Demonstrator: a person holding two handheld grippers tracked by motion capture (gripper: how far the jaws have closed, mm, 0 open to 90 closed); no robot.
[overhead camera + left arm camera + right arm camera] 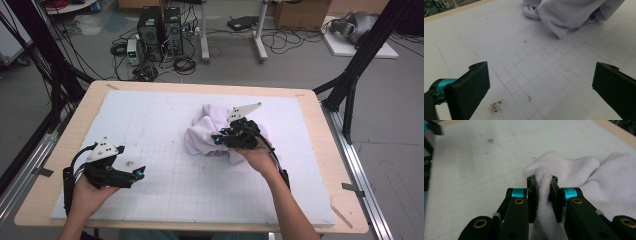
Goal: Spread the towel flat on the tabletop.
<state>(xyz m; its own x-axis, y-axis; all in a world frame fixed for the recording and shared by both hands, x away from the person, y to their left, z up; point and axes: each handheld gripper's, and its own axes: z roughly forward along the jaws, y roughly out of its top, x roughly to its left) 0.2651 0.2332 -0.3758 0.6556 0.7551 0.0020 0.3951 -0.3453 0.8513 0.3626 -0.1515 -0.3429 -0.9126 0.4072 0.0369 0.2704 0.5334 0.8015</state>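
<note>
A white gridded mat (150,125) covers the wooden table (75,130); computer towers (160,32) stand behind.

Towel (210,132) lies on mat (150,120), right of centre.

Right gripper (223,138) seemingly gripping crumpled cloth (207,131); left gripper (139,173) apart

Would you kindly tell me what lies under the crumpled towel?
The towel rests on the white gridded mat; anything beneath its folds is covered. The right tongs pinch one fold.
</note>
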